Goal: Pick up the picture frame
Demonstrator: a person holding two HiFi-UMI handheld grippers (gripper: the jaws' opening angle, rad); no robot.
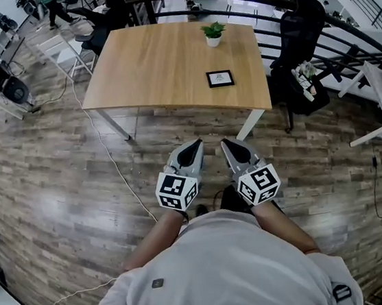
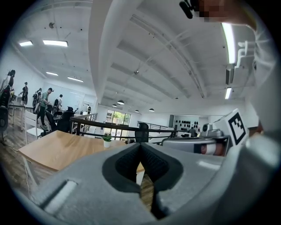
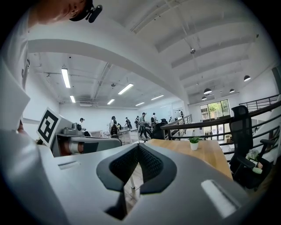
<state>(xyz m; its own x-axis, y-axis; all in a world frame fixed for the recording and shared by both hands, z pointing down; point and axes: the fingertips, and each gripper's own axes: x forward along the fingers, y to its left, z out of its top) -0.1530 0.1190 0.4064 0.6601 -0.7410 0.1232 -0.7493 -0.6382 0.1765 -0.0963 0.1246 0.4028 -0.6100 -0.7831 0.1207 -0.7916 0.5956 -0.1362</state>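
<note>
A small black picture frame [image 1: 220, 78] with a white print lies flat on the wooden table [image 1: 160, 69], near its front right part. My left gripper [image 1: 194, 146] and right gripper [image 1: 229, 144] hover side by side over the floor, short of the table's near edge, both shut with nothing between the jaws. In the left gripper view the shut tips [image 2: 140, 144] point at the table [image 2: 57, 149]; the frame does not show there. The right gripper view has its shut tips [image 3: 138, 146] before the table [image 3: 206, 151].
A small potted plant [image 1: 214, 33] stands on the table behind the frame, also seen as plant [image 2: 106, 140] and plant [image 3: 194, 142]. A black chair [image 1: 299, 52] with a bag stands right of the table by a railing [image 1: 241, 0]. A white cable [image 1: 113, 161] runs across the wood floor. People [image 3: 142, 124] stand far off.
</note>
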